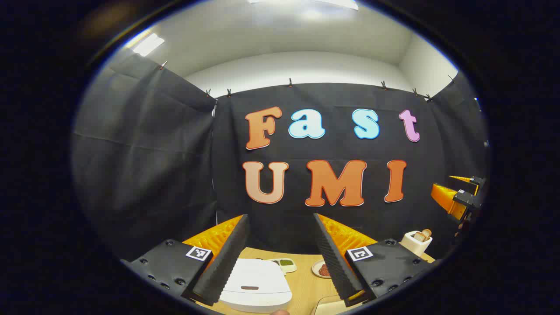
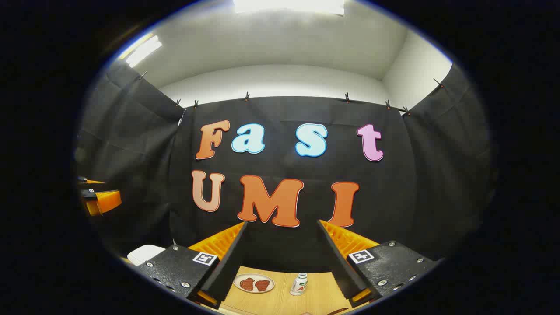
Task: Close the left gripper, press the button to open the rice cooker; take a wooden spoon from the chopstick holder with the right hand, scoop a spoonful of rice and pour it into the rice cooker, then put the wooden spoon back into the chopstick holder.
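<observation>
Both my claws stand wide open, holding nothing: left claw (image 1: 280, 258) hovers above the closed rice cooker (image 1: 256, 286) on the counter (image 1: 306, 288); right claw (image 2: 282, 262) hangs over a plate (image 2: 253, 283) and small bottle (image 2: 299, 284).

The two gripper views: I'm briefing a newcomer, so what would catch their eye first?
The white rice cooker, lid shut, sits on the wooden table between the open left gripper fingers. Ahead of the open right gripper lie a plate with two reddish pieces and a small bottle.
</observation>
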A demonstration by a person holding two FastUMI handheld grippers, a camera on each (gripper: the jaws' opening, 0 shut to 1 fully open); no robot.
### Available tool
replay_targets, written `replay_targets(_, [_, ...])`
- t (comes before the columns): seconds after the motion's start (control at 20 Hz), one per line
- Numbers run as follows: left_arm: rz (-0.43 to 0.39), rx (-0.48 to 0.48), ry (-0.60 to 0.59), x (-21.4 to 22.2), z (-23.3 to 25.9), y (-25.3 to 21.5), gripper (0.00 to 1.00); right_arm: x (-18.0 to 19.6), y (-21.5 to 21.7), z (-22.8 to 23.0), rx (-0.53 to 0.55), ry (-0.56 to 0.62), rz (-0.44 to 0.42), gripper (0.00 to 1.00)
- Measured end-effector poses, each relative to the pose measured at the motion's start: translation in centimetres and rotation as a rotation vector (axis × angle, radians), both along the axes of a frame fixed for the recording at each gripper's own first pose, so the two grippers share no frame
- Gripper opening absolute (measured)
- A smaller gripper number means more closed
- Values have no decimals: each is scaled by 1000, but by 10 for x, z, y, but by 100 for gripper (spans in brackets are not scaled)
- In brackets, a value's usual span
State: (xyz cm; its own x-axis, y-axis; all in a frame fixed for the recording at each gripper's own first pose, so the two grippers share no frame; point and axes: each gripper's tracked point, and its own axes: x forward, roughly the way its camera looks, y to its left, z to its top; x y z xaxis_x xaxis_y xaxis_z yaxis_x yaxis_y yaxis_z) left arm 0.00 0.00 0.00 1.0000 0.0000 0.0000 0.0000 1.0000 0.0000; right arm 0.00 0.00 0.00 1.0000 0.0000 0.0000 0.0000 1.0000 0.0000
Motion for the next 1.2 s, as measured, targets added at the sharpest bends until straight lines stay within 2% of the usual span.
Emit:
replay_targets(0.3, [-85, 9, -19, 4, 9, -29, 99, -8, -6, 7, 0, -2, -25, 93])
replay_targets(0.5, [-114, 15, -21, 3, 11, -40, 99, -12, -10, 13, 21, -15, -42, 93])
replay_targets(0.9, [-118, 12, -18, -1, 12, -41, 99, -15, -14, 8, 19, 7, -60, 93])
replay_targets(1.2, [-73, 27, -4, -2, 7, -22, 99, -17, -19, -2, 31, 26, -69, 93])
